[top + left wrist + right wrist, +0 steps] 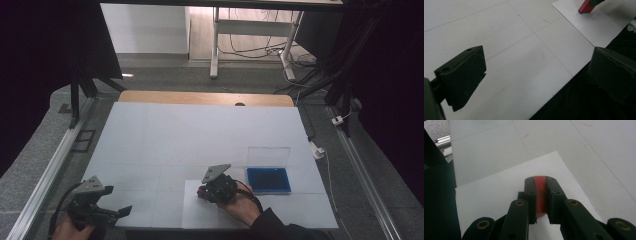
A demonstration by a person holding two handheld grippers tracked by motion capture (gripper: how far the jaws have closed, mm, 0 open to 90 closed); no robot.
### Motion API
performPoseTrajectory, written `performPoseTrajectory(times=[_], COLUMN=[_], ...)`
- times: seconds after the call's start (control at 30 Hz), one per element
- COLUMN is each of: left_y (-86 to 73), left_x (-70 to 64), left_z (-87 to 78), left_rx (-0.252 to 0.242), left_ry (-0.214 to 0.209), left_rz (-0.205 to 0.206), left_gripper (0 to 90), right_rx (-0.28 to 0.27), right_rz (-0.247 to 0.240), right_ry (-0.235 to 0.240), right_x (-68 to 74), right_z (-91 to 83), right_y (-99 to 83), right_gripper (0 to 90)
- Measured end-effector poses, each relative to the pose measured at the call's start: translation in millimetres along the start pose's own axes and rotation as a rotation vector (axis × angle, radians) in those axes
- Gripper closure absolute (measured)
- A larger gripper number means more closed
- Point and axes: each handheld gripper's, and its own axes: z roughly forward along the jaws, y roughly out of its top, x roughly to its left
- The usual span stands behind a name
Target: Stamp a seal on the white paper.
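Note:
My right gripper (540, 181) is shut on a flat red block (540, 192), which stands on edge between the jaws. In the high view this gripper (202, 191) is over a white sheet of paper (197, 212) near the table's front edge. The left gripper view shows the red block (586, 7) with its lower end down on the paper (599, 25). My left gripper (536, 62) is open with nothing between its jaws, and is held low at the front left corner (119, 200), pointing towards the paper.
A blue box (269, 180) with its clear lid (268, 156) standing open lies just right of the right gripper. The white table top (200, 135) stretches back to a wooden edge (205, 97). Metal rails (50, 167) run along both sides.

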Motion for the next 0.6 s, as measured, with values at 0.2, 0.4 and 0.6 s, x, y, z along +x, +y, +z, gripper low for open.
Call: performPoseTrajectory(times=[0.2,0.4,0.6], left_y=[0.6,0.9,1.1], left_x=[0.1,0.4,0.5], left_z=[0.5,0.8,1.0], left_rx=[0.005,0.005,0.005], left_ry=[0.001,-0.001,-0.002], left_rz=[0.0,0.0,0.001], left_gripper=[1.6,1.6,1.6], right_rx=[0.007,0.024,0.023], right_rz=[-0.009,-0.055,-0.038], right_ry=[-0.016,-0.07,-0.071], right_x=[3.8,14.0,13.1], right_z=[0.3,0.6,0.6], right_y=[0.4,2.2,1.6], right_gripper=[80.6,80.6,80.7])
